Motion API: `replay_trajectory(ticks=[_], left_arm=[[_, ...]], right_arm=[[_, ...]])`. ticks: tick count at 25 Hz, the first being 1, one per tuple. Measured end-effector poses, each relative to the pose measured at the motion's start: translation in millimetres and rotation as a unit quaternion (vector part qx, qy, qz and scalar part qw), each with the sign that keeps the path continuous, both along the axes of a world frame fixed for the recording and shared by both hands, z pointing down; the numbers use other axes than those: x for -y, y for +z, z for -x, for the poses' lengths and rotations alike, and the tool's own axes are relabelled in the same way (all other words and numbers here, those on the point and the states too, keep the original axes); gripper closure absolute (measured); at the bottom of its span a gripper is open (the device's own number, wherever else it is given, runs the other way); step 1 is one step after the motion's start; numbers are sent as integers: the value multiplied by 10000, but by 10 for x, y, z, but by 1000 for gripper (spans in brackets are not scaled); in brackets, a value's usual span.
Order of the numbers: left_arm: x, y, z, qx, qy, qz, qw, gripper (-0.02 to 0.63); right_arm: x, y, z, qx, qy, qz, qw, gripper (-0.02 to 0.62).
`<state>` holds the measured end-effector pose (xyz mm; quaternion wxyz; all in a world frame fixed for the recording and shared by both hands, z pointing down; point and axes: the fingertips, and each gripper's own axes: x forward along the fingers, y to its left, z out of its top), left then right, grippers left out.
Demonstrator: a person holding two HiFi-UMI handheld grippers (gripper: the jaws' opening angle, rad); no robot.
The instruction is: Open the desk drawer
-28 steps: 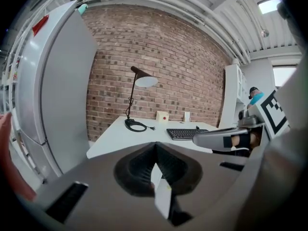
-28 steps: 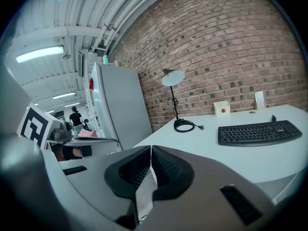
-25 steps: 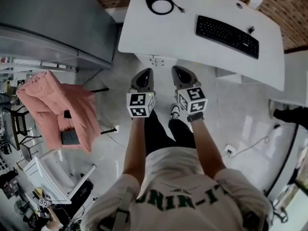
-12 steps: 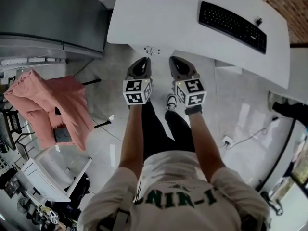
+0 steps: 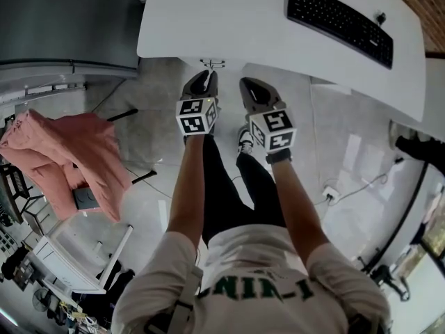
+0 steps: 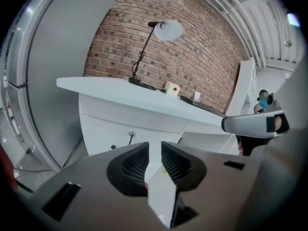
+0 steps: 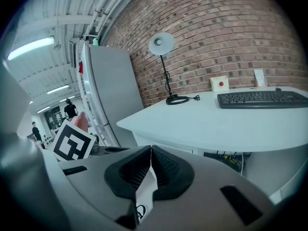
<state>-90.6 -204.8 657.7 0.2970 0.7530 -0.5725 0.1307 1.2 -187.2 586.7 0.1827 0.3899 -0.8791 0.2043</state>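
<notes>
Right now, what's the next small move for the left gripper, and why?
Likely ease the left gripper forward toward the drawer front under the desktop. Its jaws have just been opening, nothing is between them, and the drawer's small metal fitting lies ahead, not yet reached.

White desk drawer [image 6: 110, 124] sits shut beneath the desktop [image 6: 144, 93].

Smooth matt white desk [image 5: 243, 26], rough brick wall [image 6: 192, 57], glossy floor [image 5: 348, 158], pink cloth jacket [image 5: 76, 152]
</notes>
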Motion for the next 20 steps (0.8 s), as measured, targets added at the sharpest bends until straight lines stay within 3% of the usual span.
replay_trajectory(ticks=[6,16,20], left_arm=[[49,386,-22,-146,-67,296,9994,519],[346,930,16,-1105,-779,753,9880,503],[452,1085,37,-1645,-1060,886,9767,496]], right_arm=[[-66,260,17,8,54,187,9998,591],[86,476,90,164,144,298,9993,591],[174,526,86,182,212,289,9992,591]])
